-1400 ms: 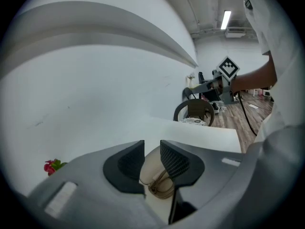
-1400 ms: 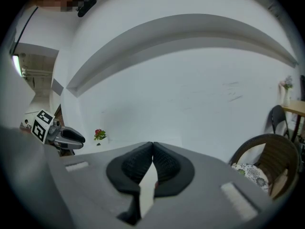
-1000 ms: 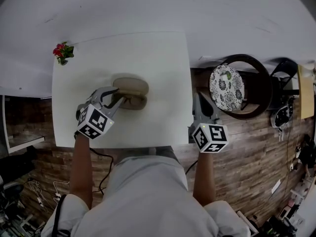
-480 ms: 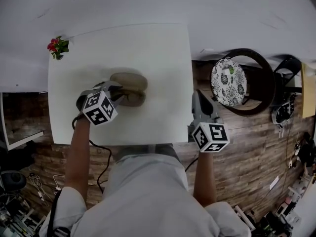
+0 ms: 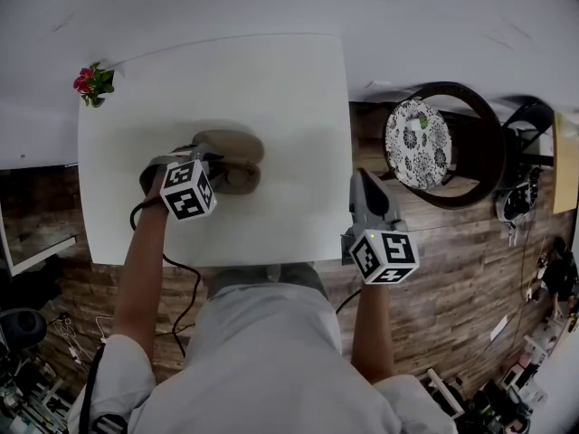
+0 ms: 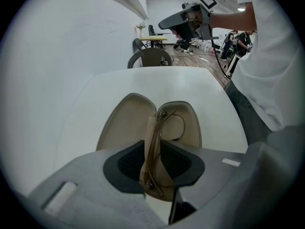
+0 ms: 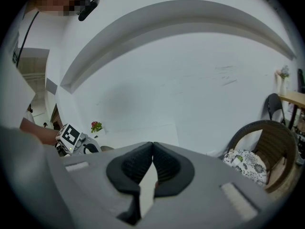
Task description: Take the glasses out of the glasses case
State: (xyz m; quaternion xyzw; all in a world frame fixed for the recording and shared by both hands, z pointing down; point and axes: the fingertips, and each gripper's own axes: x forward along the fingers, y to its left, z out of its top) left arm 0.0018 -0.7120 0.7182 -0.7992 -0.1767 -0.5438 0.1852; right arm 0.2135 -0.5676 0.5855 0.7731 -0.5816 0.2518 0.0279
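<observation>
Glasses case point(image 6: 126, 123) lies open on table point(image 6: 143, 82), left gripper point(image 6: 152, 152) pinches the glasses point(image 6: 153, 131) not yet lifted out; right gripper point(image 7: 152, 162) closed, empty.

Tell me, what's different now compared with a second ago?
The left gripper moved forward to the open glasses case, and its jaws now pinch the folded glasses inside. The right gripper stayed shut and empty at the table's right edge; the case has not moved.

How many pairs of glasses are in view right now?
1: the glasses, pinched by the left gripper, stand in the open glasses case on the table. No other pair shows.
</observation>
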